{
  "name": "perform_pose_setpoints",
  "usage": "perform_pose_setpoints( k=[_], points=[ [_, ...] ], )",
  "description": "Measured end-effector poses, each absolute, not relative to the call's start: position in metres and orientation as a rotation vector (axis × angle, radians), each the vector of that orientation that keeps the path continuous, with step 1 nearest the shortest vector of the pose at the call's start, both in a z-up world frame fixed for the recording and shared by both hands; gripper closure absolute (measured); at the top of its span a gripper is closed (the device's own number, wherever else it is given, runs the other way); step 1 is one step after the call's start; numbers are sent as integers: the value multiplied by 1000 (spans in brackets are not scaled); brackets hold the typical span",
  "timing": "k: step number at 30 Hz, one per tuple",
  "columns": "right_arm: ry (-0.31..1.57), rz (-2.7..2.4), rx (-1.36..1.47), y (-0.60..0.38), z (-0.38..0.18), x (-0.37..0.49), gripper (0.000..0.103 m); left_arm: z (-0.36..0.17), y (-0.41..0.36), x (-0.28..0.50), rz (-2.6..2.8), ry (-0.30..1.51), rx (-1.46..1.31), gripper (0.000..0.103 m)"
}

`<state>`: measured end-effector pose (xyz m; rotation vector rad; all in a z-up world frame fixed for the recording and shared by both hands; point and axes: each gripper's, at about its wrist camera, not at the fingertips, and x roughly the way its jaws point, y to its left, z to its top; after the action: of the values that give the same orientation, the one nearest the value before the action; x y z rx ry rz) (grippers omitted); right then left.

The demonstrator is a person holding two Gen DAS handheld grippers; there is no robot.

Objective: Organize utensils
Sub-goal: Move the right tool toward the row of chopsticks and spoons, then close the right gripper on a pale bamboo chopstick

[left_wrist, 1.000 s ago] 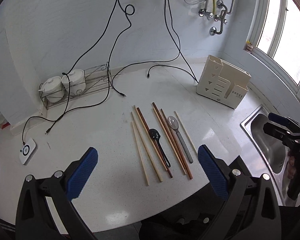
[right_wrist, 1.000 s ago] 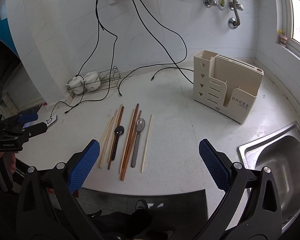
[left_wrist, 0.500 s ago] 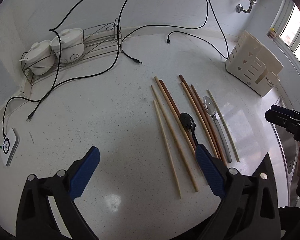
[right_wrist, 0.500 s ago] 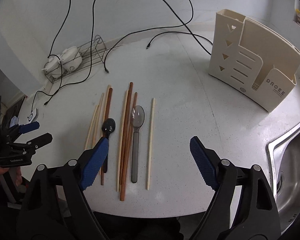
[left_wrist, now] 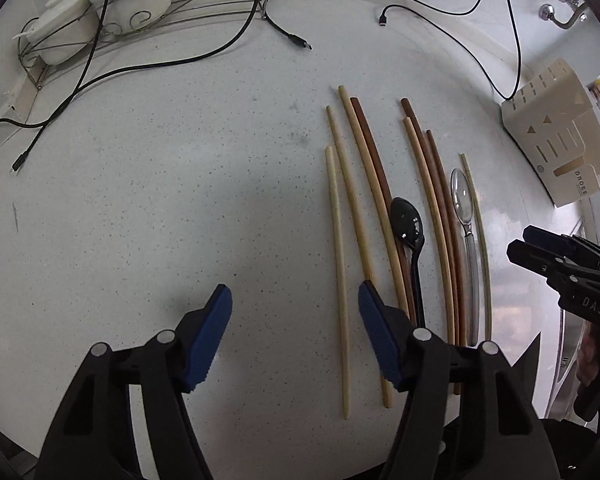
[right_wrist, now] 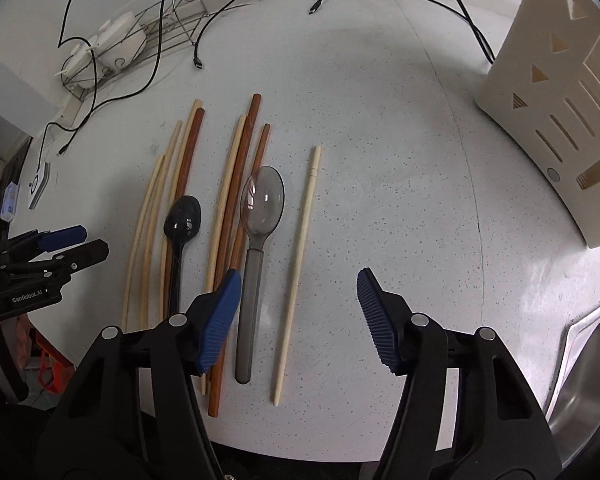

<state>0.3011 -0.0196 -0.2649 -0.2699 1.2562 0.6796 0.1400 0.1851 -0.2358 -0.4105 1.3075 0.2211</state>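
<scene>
Several pale and brown chopsticks lie side by side on the white counter [left_wrist: 140, 200], with a black spoon [left_wrist: 410, 226] and a clear grey spoon [left_wrist: 464, 204] among them. My left gripper [left_wrist: 294, 312] is open and empty, low over the counter just left of the leftmost pale chopstick [left_wrist: 338, 260]. My right gripper [right_wrist: 298, 296] is open and empty, its jaws either side of the rightmost pale chopstick [right_wrist: 300, 256]; the clear grey spoon [right_wrist: 260, 216] and black spoon [right_wrist: 182, 220] lie to its left. The cream utensil holder [right_wrist: 560, 92] stands at the right.
A wire rack with white lidded pots [left_wrist: 100, 12] sits at the back left, and black cables [left_wrist: 180, 64] trail over the counter. A steel sink [right_wrist: 592, 380] lies at the right edge. The holder also shows in the left wrist view [left_wrist: 560, 148].
Both grippers have come down and forward over the counter toward the utensils. Their jaws have narrowed a little but stay open. The utensils have not moved.
</scene>
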Motion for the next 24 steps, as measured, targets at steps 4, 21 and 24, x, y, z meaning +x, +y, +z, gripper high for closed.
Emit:
perform_pose_setpoints(
  k=[4,21,24],
  points=[
    [1316,680,-278,-20,-277,311,62,-240,181,146,236,1326,-419,40],
    [1331,692,-330,-13,-287,318,70,-262,159,178,261,1429,-368,56],
    [1336,700,-315,-15,-288,319,70,-264,154,183,263,1437,-336,59]
  ],
)
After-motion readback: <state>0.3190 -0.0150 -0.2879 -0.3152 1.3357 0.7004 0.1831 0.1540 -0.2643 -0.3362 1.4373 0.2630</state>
